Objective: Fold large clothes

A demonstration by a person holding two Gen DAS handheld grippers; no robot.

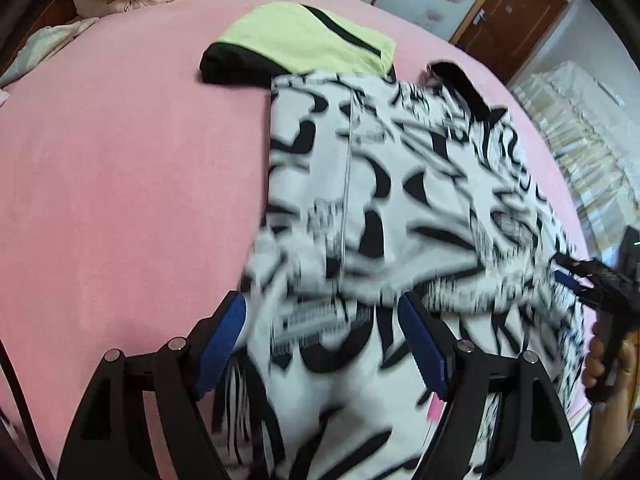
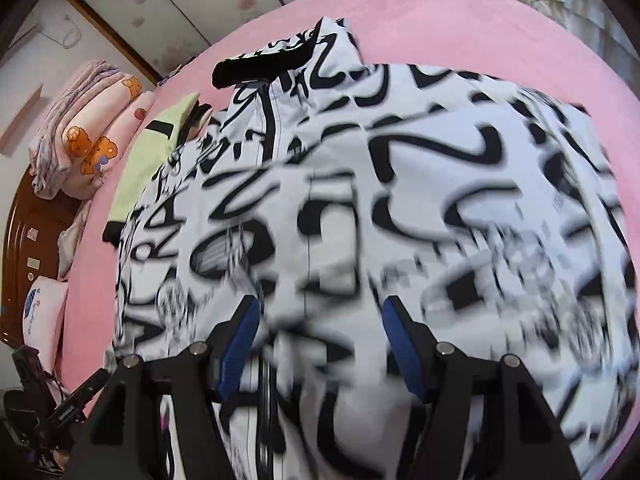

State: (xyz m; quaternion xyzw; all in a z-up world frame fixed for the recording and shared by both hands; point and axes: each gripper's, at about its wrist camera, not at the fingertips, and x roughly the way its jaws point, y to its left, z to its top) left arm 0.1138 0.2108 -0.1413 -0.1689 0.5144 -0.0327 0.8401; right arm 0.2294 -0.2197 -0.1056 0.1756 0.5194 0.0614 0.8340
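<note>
I'm over the pink bed (image 1: 120, 160) now, black-and-white printed jacket (image 1: 380, 200) spread across it, collar end touching a folded yellow-green garment (image 1: 304, 36). My left gripper (image 1: 322, 344) hangs parted above the hem (pads clear of cloth). My right gripper (image 2: 320, 344) is parted too, gripping nothing.

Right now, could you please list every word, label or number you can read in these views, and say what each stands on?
None can be read.
Black-and-white jacket: letter-like graffiti print, blurred, no word legible.
Pink pillow: blue logo, too small to read.
Brown door: small signs, too small to read.
</note>
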